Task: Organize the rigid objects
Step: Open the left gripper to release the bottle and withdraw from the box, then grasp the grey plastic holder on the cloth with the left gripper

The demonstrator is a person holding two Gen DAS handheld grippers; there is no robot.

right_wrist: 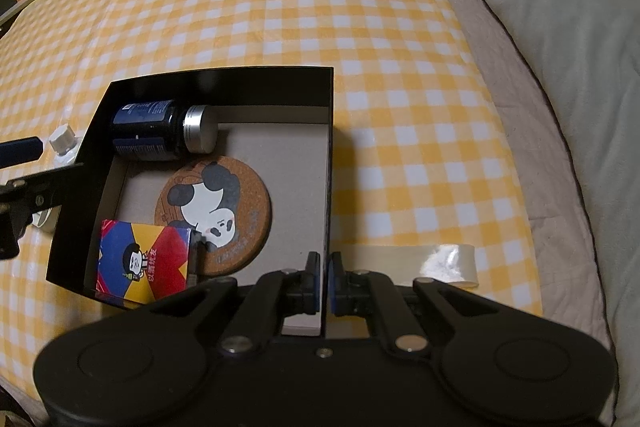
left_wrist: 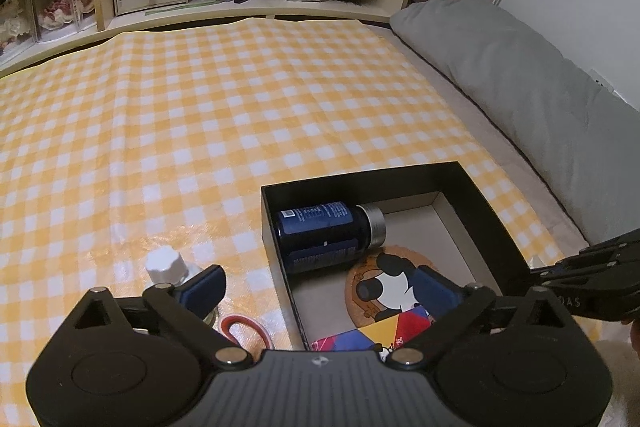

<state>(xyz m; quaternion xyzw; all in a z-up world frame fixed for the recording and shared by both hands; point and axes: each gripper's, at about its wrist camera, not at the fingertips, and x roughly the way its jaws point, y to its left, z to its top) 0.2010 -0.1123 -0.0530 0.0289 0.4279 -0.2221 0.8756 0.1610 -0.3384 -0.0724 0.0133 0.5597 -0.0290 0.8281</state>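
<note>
Two sets of tongs on my screens right now. Nearest, my right tongs (right_wrist: 324, 281) are pinched tight on the right wall of the black box (right_wrist: 330, 147), holding it steady. My left tongs (left_wrist: 320, 285) are spread wide with nothing gripped, straddling the box's left wall. Inside sit a colourful card pack (right_wrist: 142, 263), a panda coaster (right_wrist: 216, 215) and, further back, a dark blue bottle (right_wrist: 148, 135) lying on its side. Outside on the checkered bed cover: red scissors (left_wrist: 244, 327) and a white-capped bottle (left_wrist: 166, 265) just left of the box, a tape roll (right_wrist: 450, 263) to its right. I'd say go for the white-capped bottle next, grip it around the body, and keep the box pinned.
</note>
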